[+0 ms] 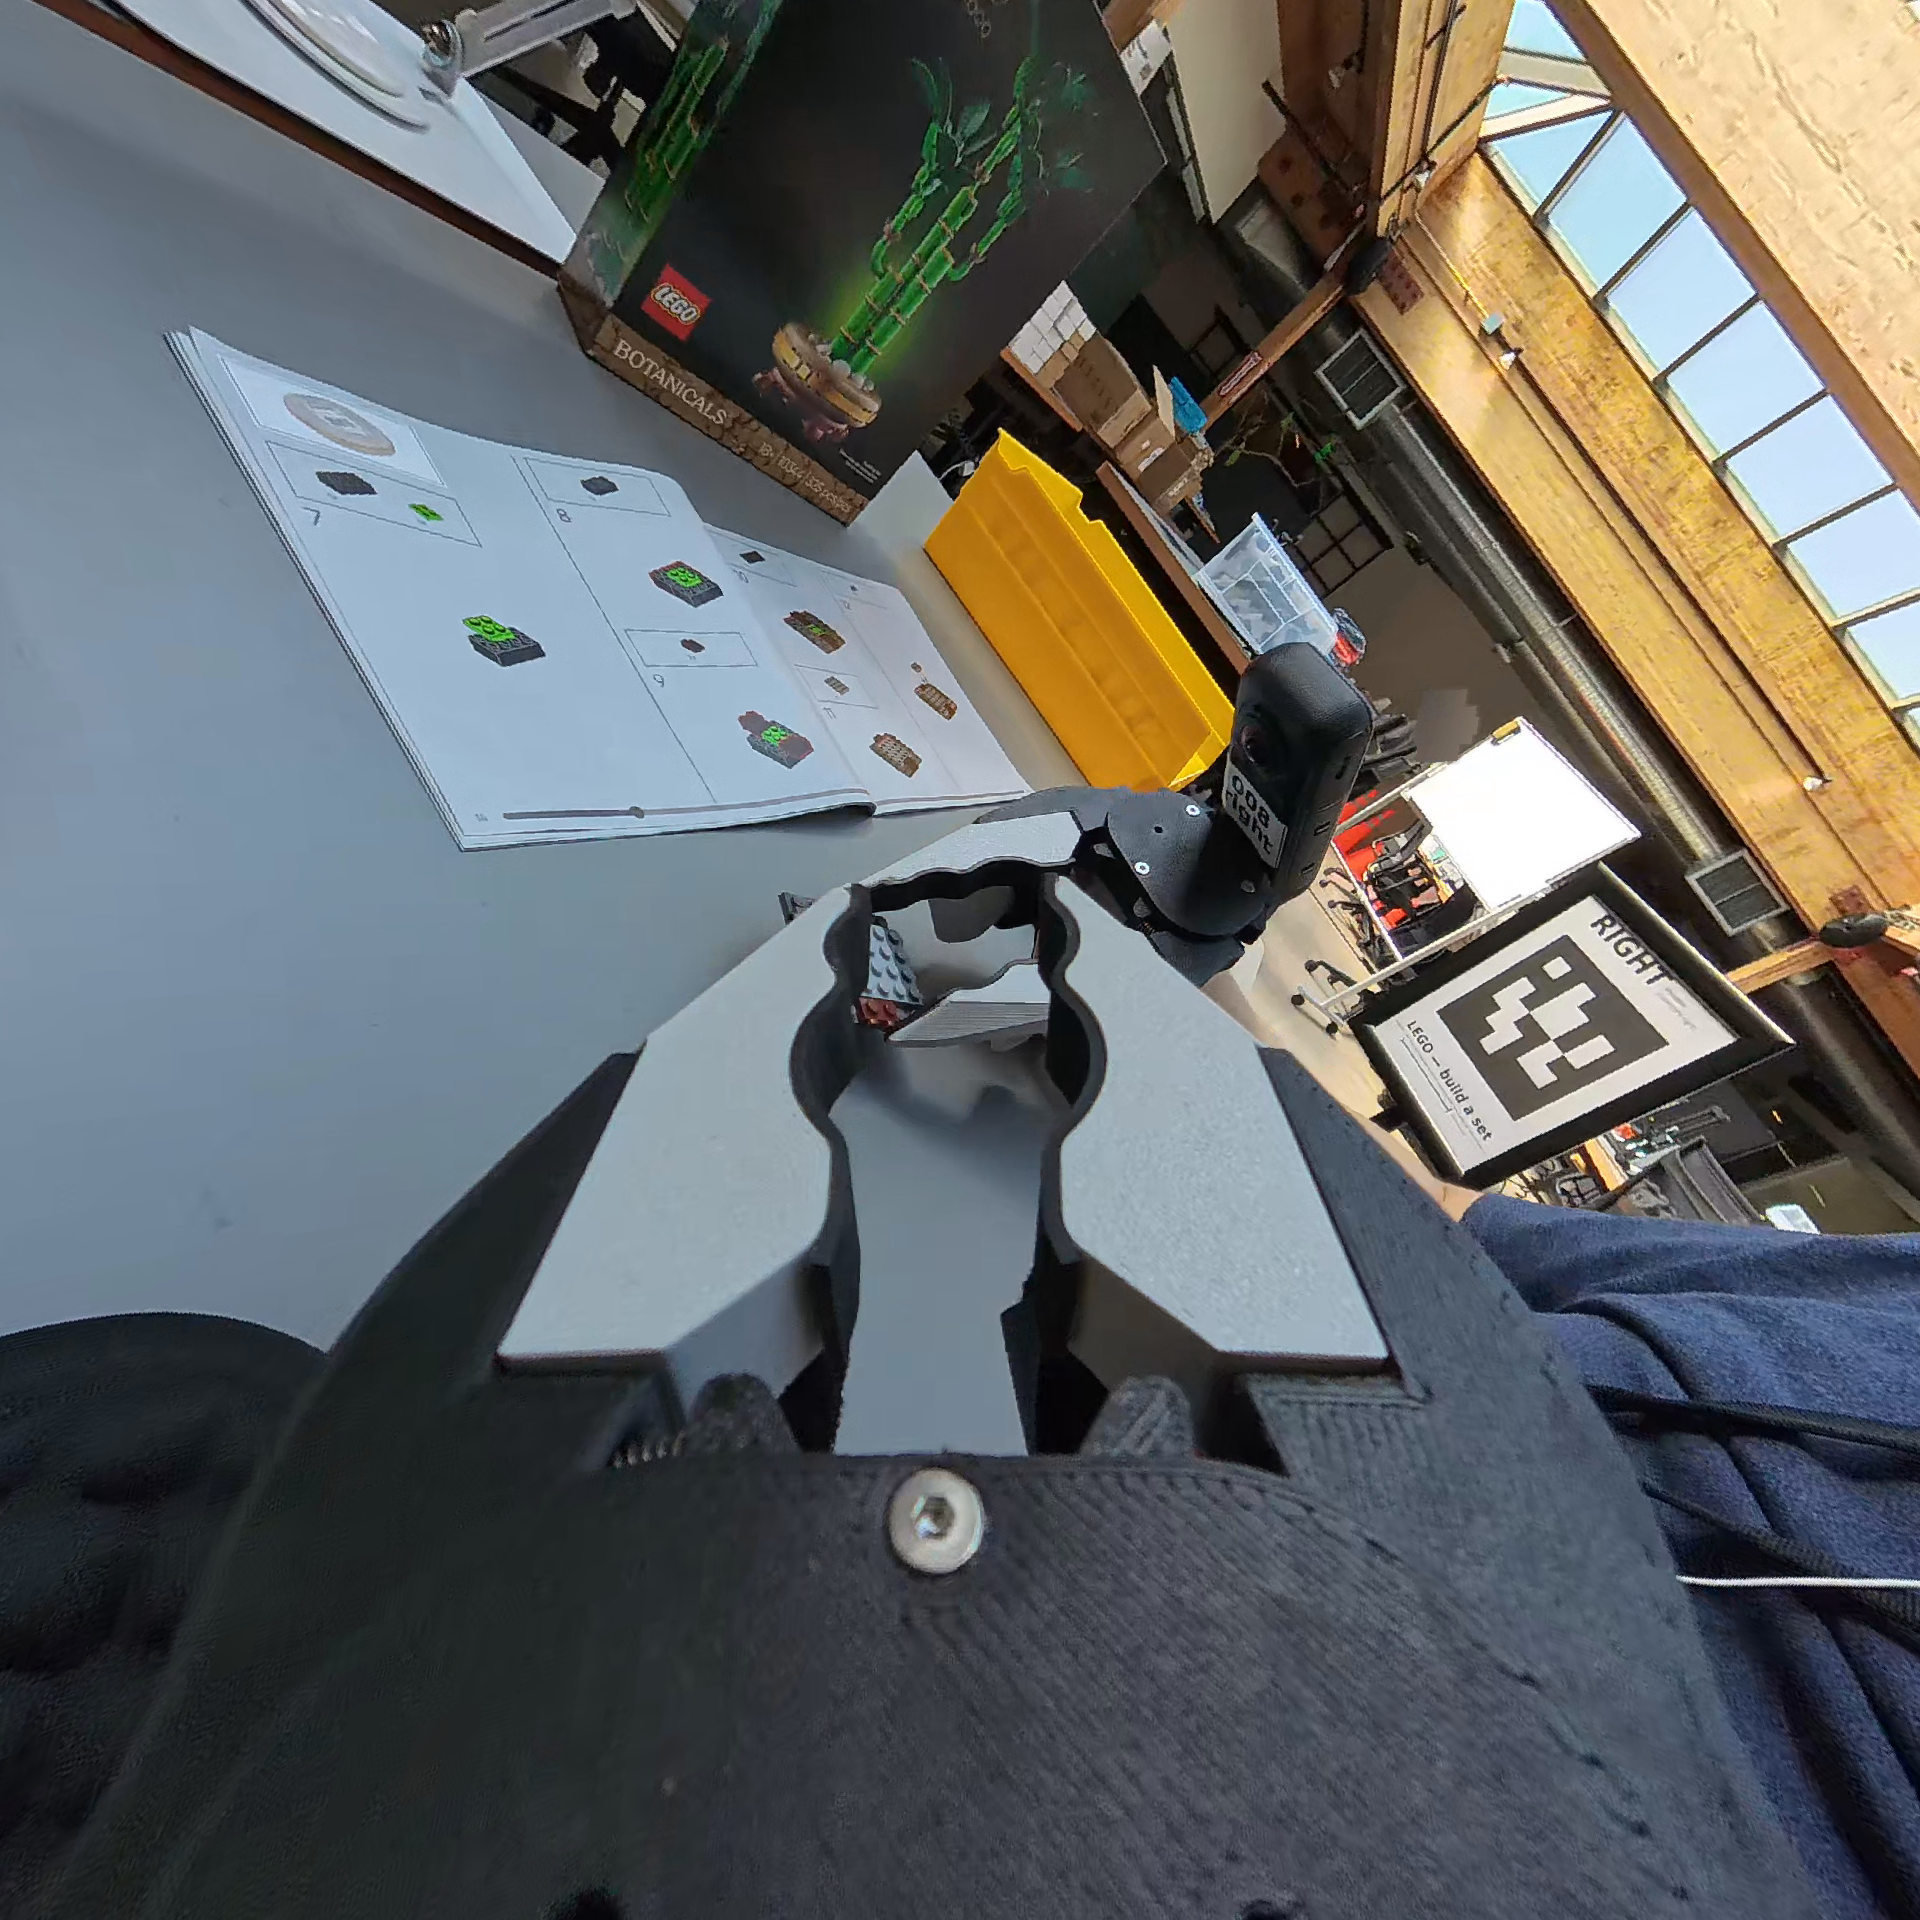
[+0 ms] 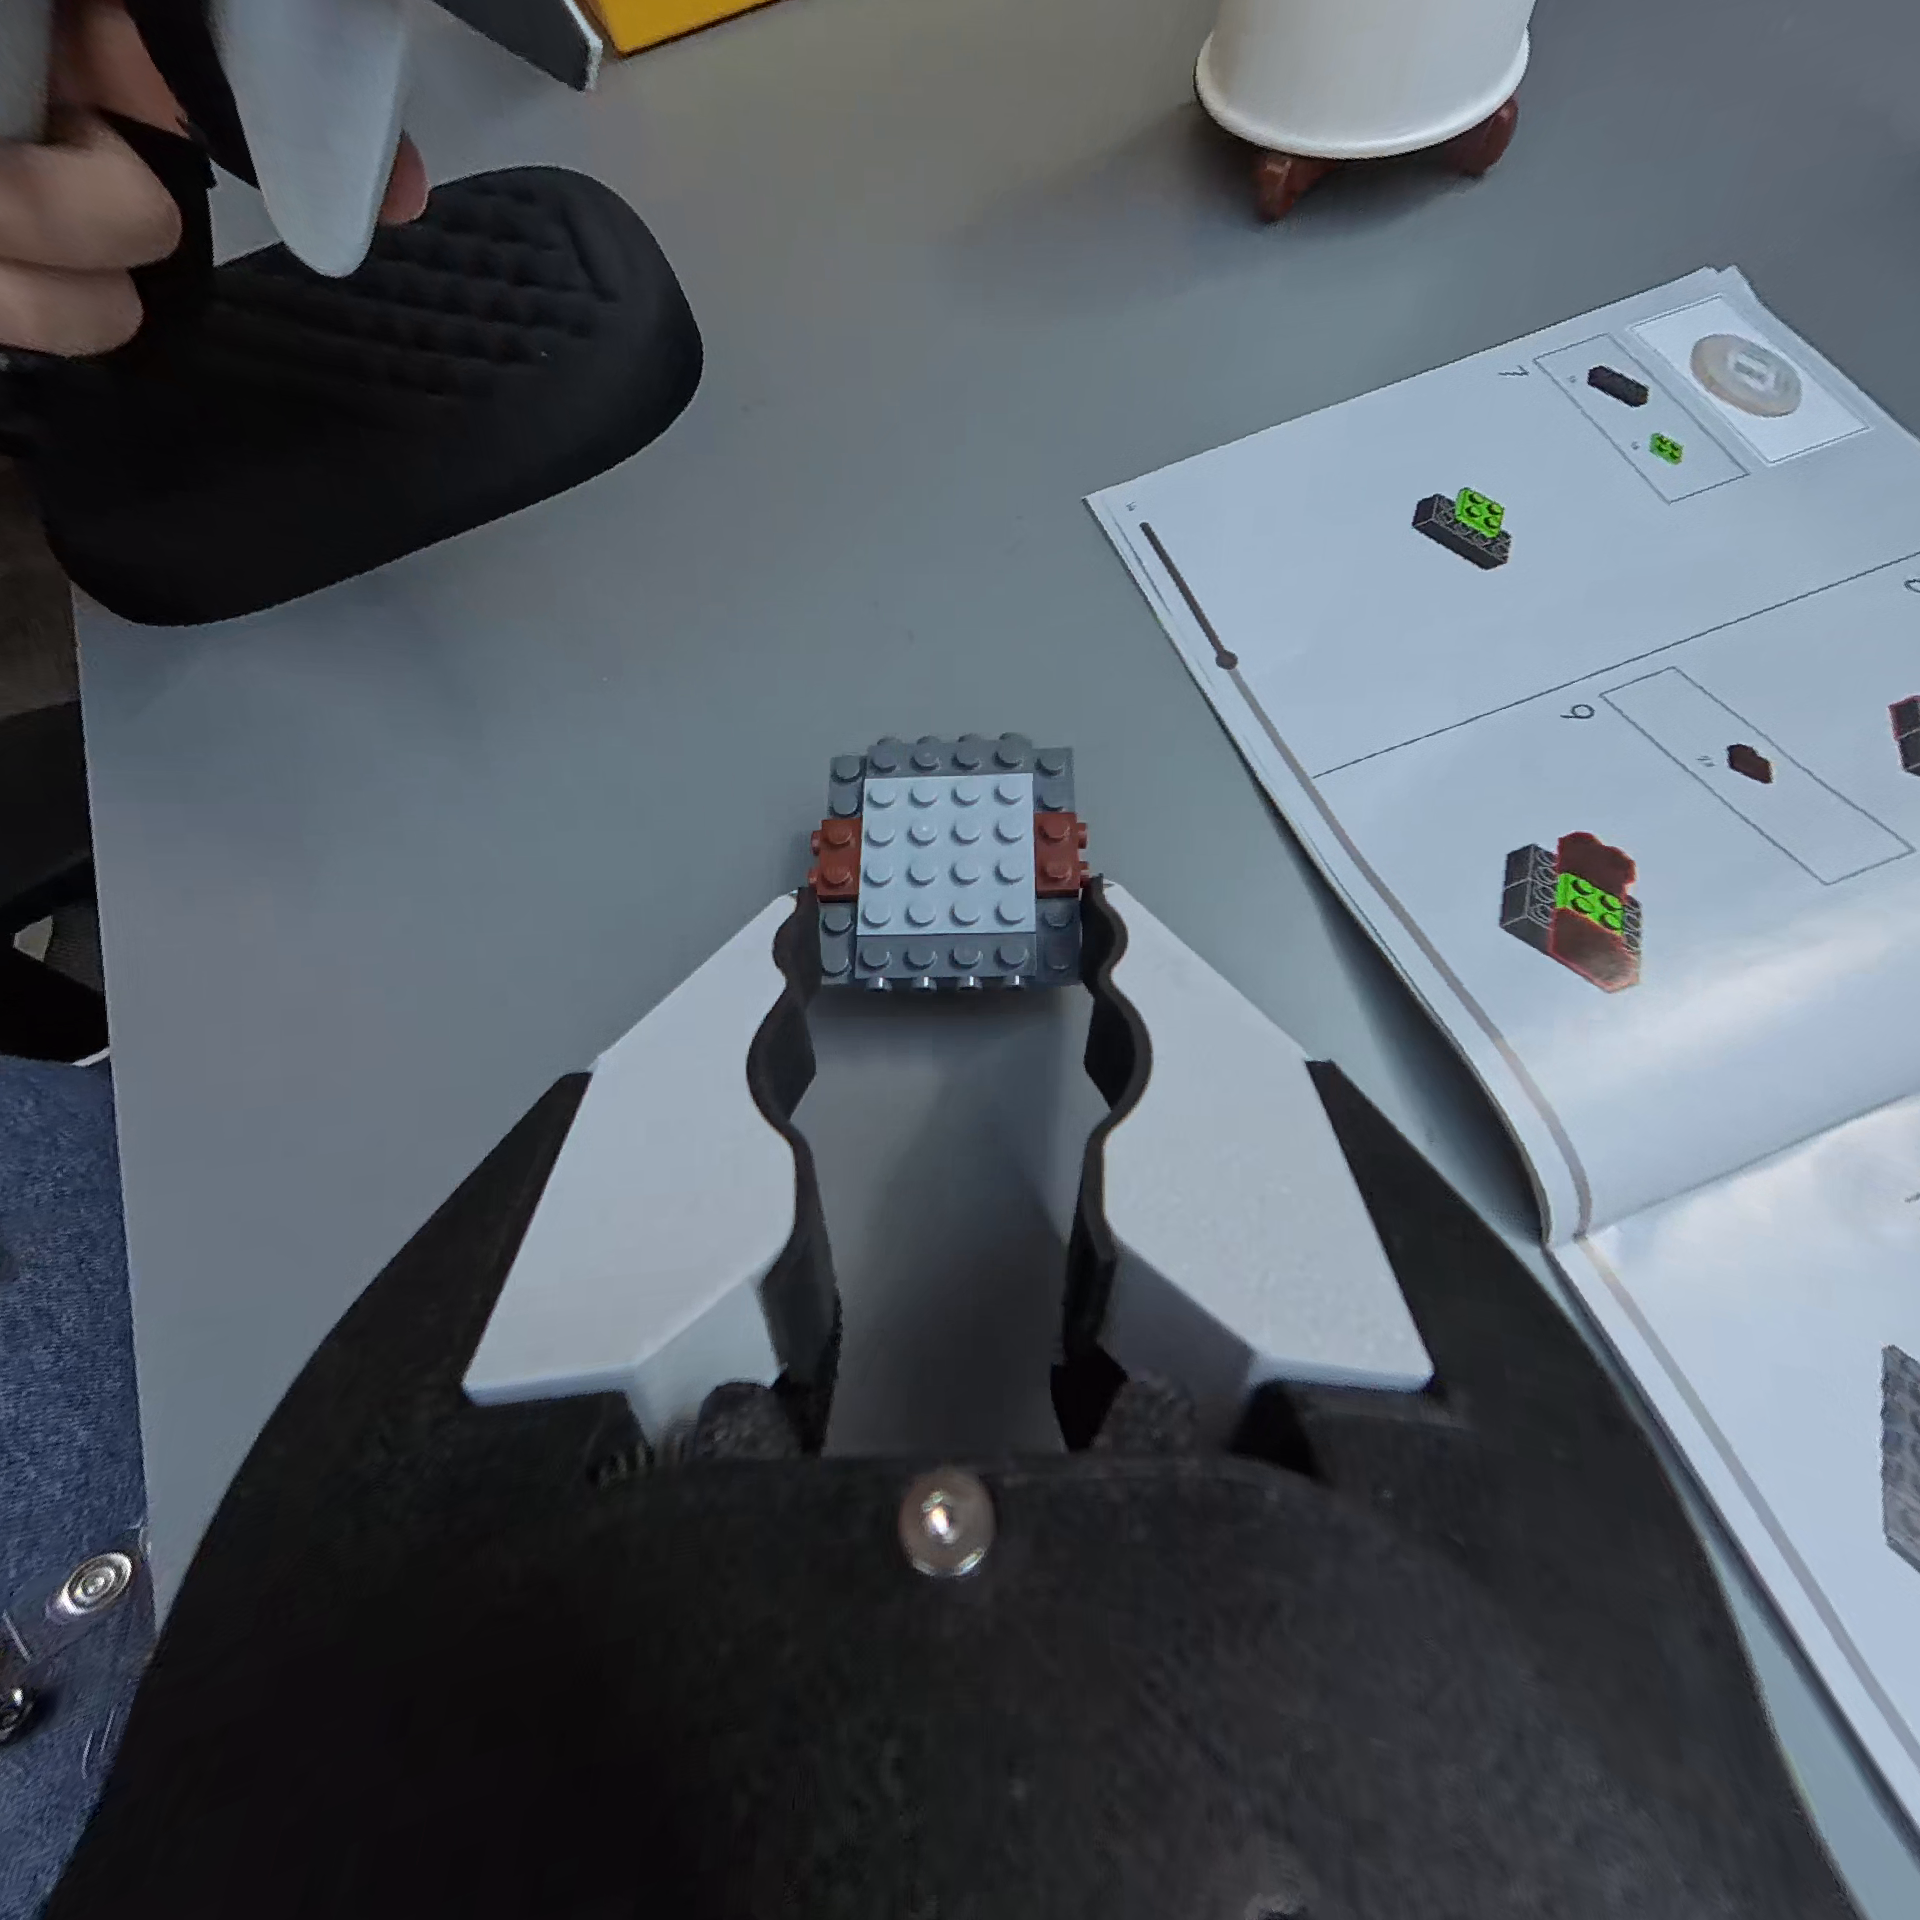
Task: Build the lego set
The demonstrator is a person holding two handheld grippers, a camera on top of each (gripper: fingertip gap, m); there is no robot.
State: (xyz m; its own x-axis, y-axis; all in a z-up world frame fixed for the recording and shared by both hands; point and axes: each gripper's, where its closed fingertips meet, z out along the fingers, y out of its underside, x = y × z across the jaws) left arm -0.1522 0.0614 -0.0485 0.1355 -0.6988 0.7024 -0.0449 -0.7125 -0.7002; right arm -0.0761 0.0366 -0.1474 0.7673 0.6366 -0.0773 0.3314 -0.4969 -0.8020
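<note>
Grey-and-brown lego assembly (image 2: 951, 868) | held at its near edge between the fingertips of the right claw (image 2: 940, 935), clamped on it above the grey surface (image 2: 520, 779) | left claw (image 1: 951, 935) apart, empty | likely light, rigid, plates may pop off | best gripped across the flat side walls.

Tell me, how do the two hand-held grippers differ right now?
The right hand-held gripper grips the near end of the grey studded Lego assembly; the left hand-held gripper holds nothing, its jaws apart. The right one looks down at the table beside the open instruction booklet; the left one is tilted and points towards the right one. Both have grey fingers with wavy black pads on a black body.
</note>
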